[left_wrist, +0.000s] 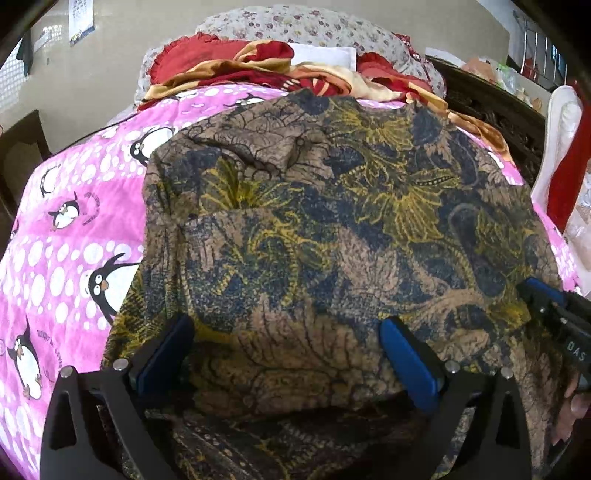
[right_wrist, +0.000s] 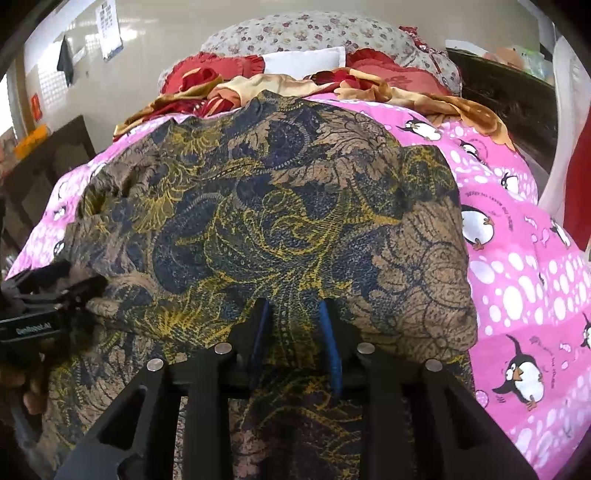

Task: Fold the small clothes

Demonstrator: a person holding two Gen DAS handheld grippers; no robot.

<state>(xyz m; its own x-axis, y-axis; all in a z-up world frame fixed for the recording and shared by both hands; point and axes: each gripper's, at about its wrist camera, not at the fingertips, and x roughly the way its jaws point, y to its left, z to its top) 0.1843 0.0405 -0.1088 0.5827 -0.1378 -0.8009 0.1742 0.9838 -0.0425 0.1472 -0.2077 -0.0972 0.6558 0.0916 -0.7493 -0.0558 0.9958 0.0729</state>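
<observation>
Soft daylight is filling both views evenly, casting only faint shadows. Fisheye distortion is bending and darkening the edges.

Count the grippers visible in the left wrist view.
2. The left gripper is at the bottom, its jaws wide apart over the batik-print garment. The right gripper enters at the right edge, at the garment's hem.

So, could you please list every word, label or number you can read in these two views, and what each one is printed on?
"DAS": on the black body of the right gripper, seen from the left wrist.
"GenRobot.AI": on the black body of the left gripper, seen from the right wrist.
Curved lettering beside the penguins on the pink quilt: too blurred to read.
White wall calendar: too small.
</observation>
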